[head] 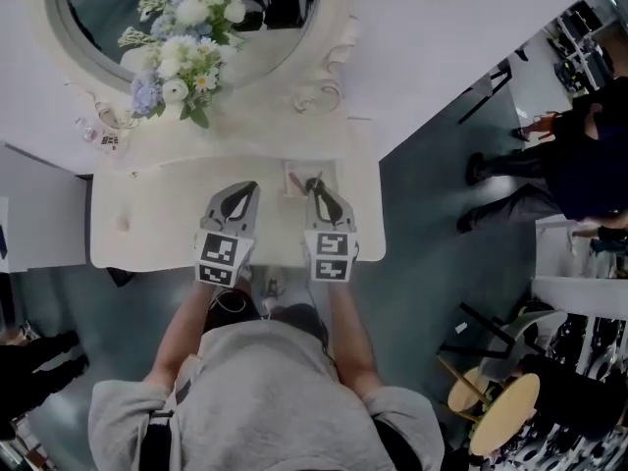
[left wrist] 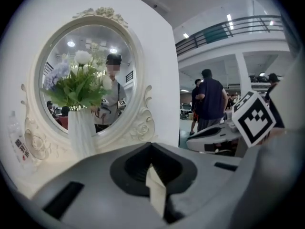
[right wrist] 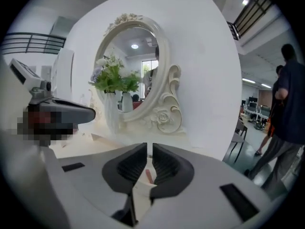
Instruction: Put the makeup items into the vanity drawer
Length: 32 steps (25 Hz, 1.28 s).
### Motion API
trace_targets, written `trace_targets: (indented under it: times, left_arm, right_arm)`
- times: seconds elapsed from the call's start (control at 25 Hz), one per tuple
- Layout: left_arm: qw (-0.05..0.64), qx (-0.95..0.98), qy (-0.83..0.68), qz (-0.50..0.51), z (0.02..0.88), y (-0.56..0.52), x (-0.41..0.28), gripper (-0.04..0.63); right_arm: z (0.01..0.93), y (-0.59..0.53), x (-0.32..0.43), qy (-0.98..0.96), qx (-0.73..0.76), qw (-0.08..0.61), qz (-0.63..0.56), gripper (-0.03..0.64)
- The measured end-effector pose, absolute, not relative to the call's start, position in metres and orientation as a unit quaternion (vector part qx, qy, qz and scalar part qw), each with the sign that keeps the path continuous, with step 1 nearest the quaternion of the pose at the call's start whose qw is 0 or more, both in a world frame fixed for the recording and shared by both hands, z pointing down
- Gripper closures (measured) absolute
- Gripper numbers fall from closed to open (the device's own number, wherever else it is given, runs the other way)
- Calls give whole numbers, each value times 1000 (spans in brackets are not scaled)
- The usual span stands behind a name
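Makeup item [right wrist: 148, 176] seemingly lies beneath the right gripper [right wrist: 149, 146], fingers slightly parted.

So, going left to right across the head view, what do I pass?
Small clear bottle → left hand-held gripper → right hand-held gripper → round wooden stool.

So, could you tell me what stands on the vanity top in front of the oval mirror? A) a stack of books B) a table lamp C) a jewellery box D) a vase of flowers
D: white and pale blue flowers in a white vase stand directly before the oval mirror, in all three views.
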<state>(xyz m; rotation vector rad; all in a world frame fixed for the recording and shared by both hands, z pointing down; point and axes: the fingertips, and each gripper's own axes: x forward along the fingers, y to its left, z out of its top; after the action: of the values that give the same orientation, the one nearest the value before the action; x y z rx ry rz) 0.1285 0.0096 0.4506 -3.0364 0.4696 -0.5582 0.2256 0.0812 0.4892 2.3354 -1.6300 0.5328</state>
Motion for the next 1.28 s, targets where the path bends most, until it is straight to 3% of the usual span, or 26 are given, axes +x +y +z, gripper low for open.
trace_targets:
  times: [0.12,0.36,0.8,1.28]
  left_arm:
    - [19,-971,174,-164,434,3,112,594]
    - [18,-960,237,-150,421,-17,52,594]
    - [-10,-899,408,-157,422,-83,-144,594]
    - [-67,-862,464,-191,468,-138,-312,594]
  right_arm:
    - [470,74,207,-588,784,119,159,598]
    - [447,37,153,-646,742,122,129,603]
    - [432,-63,-37,-777,609,128,94,601]
    - [490,-137,-214,-817,538,158,137,601]
